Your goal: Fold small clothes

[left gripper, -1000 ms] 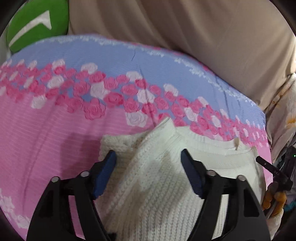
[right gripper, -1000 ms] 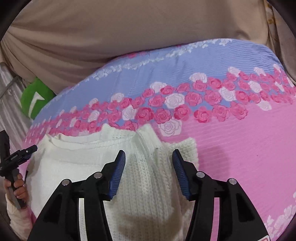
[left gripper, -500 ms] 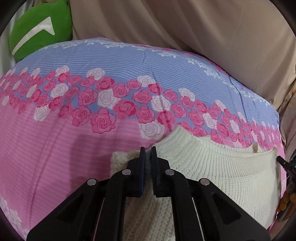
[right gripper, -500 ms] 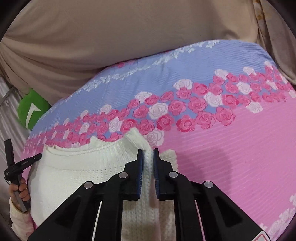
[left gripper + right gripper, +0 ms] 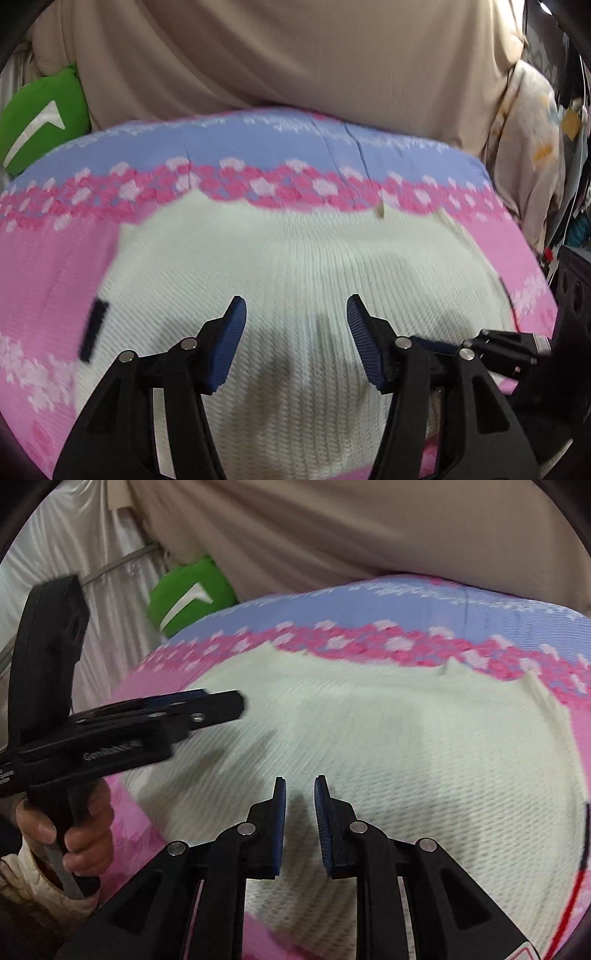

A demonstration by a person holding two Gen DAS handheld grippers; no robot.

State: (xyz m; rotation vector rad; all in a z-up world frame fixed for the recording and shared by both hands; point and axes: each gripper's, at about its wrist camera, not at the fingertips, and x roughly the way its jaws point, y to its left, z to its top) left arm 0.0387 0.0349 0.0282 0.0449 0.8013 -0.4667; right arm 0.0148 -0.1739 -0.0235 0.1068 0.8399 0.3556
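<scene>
A cream knitted sweater [image 5: 295, 266] lies spread on the pink and blue rose-patterned bedspread [image 5: 55, 266]; it also shows in the right wrist view [image 5: 406, 746]. My left gripper [image 5: 295, 314] is open and empty, hovering over the near part of the sweater. My right gripper [image 5: 300, 794] hovers over the sweater's near edge with its jaws a small gap apart, holding nothing. The left gripper shows side-on in the right wrist view [image 5: 221, 705], held in a hand. Both views are motion-blurred.
A green cushion [image 5: 40, 114] lies at the far left of the bed, also in the right wrist view [image 5: 192, 594]. A beige cloth [image 5: 295, 55] hangs behind the bed. A patterned cloth [image 5: 528, 147] hangs at the right. A black device [image 5: 576, 280] sits at the bed's right edge.
Both grippers were shut on the sweater's folded sleeves half a second ago. They have let go, opened and pulled back. The sweater now looks like one broad flat shape.
</scene>
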